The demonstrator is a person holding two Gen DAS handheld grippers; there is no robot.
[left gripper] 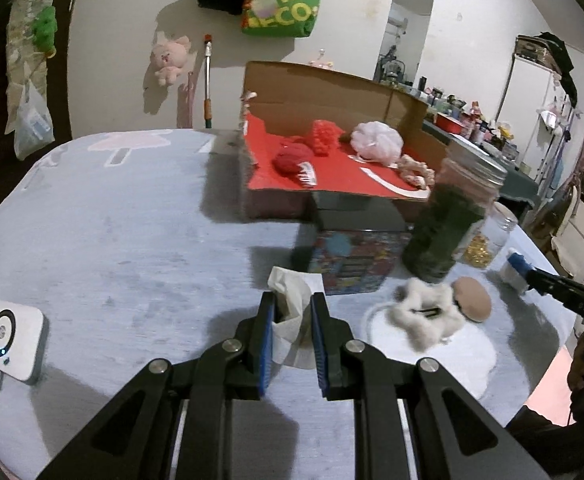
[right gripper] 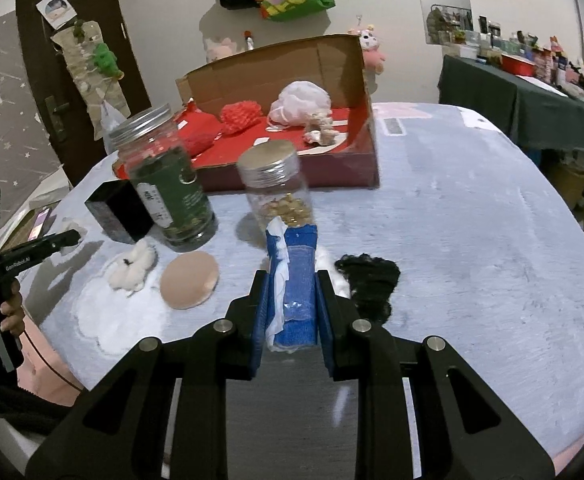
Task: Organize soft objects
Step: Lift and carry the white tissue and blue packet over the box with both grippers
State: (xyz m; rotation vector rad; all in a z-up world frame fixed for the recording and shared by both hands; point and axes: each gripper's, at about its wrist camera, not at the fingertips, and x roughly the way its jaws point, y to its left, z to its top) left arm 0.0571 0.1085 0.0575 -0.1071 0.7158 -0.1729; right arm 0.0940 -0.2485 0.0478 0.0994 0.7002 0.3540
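With the left gripper point(left gripper: 292, 312) clenched on a crumpled white tissue point(left gripper: 292, 300) and the right gripper point(right gripper: 292, 292) grasping a blue-and-white cloth roll point(right gripper: 295, 280), both loads could snag the 2 clear lidded jars point(right gripper: 164, 184) at 12 o'clock before reaching the red-lined cardboard box point(right gripper: 292, 176) beyond.

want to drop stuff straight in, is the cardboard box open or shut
Open. The cardboard box has its lid flap standing up behind it, and the red inside shows, with a white mesh pouf and red items lying in it.

White tissue point(left gripper: 292, 312), blue sponge point(right gripper: 297, 280), clamped.
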